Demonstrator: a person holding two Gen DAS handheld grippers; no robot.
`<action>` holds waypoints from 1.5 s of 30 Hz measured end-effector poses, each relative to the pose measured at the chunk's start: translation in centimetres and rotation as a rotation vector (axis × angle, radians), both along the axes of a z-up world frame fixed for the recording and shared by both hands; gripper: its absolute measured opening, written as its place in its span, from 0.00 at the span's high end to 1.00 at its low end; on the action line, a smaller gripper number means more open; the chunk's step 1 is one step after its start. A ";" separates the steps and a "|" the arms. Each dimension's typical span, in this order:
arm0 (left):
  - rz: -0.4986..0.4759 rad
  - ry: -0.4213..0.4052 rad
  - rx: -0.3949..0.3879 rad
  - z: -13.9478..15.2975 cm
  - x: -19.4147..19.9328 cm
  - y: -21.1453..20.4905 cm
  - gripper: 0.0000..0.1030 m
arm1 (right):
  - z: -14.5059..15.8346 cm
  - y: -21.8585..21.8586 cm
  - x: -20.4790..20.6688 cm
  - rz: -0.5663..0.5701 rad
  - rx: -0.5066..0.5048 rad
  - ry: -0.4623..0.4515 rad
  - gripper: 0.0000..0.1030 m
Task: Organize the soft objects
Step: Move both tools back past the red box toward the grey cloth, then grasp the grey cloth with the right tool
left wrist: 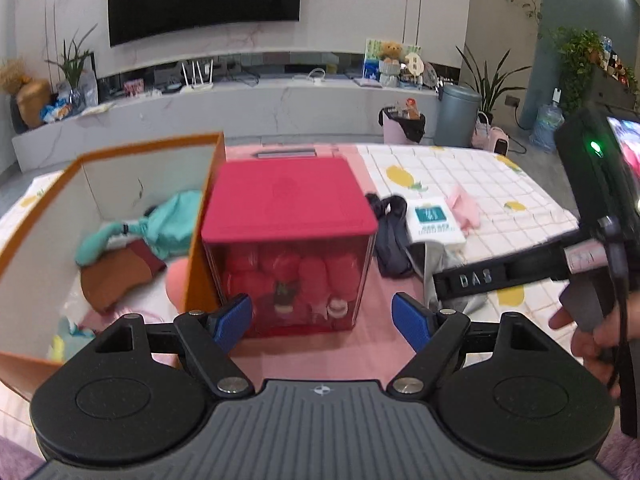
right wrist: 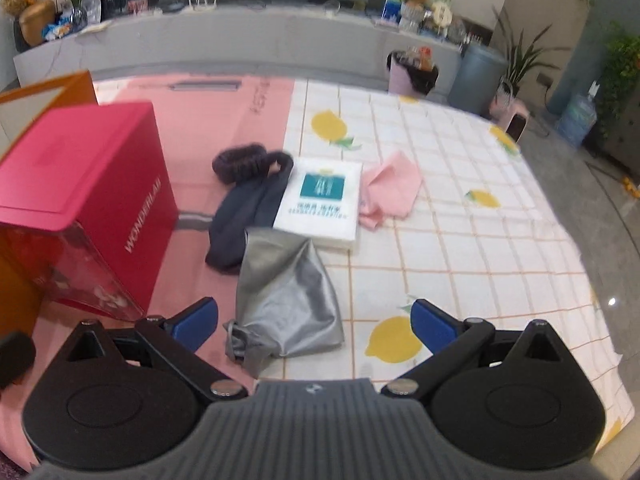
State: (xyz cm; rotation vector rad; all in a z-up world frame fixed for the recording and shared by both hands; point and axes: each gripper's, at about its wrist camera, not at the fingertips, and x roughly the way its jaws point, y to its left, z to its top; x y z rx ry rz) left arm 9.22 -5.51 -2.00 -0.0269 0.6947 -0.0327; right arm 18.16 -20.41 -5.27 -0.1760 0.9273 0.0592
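An orange cardboard box [left wrist: 206, 216] at the left holds a teal cloth [left wrist: 160, 224] and a brown cloth [left wrist: 116, 276]. Beside it stands a red lidded case [left wrist: 288, 196] with red soft items inside. My left gripper [left wrist: 322, 320] is open right in front of the case, empty. On the bed lie a grey silky pouch [right wrist: 284, 288], a dark cloth [right wrist: 244, 212], a white tissue pack [right wrist: 320, 204] and a pink cloth [right wrist: 390, 190]. My right gripper [right wrist: 314, 326] is open just above the near end of the grey pouch, holding nothing.
The bed carries a pink sheet [right wrist: 224, 120] and a lemon-print cover [right wrist: 460, 220]. A grey bin [left wrist: 456, 114], plants and a TV shelf stand beyond the bed. A person's hand [left wrist: 592, 332] holds the other gripper at the right of the left wrist view.
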 end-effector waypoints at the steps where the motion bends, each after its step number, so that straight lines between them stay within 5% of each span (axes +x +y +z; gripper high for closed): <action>1: -0.003 0.004 -0.002 -0.3 -0.1 0.1 0.10 | -0.6 0.1 0.7 -0.003 -0.003 0.023 0.02; 6: -0.044 -0.047 0.093 -1.3 -0.8 -0.7 0.10 | -3.8 0.2 4.2 0.045 -0.050 0.130 0.03; 11: -0.067 -0.061 0.126 -1.6 -1.3 -1.1 0.09 | -4.9 -1.5 7.1 0.015 0.096 0.186 0.05; 14: -0.068 -0.061 0.116 -1.5 -1.3 -1.0 0.10 | -4.8 -1.1 7.3 0.061 0.083 0.165 0.09; 22: -0.063 -0.064 0.112 -1.5 -1.2 -0.9 0.10 | -3.9 -0.1 6.2 0.163 0.088 0.146 0.45; 26: -0.062 -0.069 0.107 -1.4 -1.4 -0.8 0.10 | -3.8 -0.1 6.0 0.168 0.093 0.143 0.50; 33: -0.064 -0.147 0.147 -0.5 -2.4 -0.8 0.10 | -3.4 -2.0 6.3 0.067 0.118 0.147 0.93; 40: -0.115 -0.221 0.116 0.5 -3.7 -1.2 0.10 | -3.8 -2.4 5.2 0.034 -0.193 0.111 0.95; 45: -0.202 -0.285 0.096 0.5 -4.6 -2.9 0.09 | -3.5 -6.0 5.9 0.003 -0.135 0.168 0.95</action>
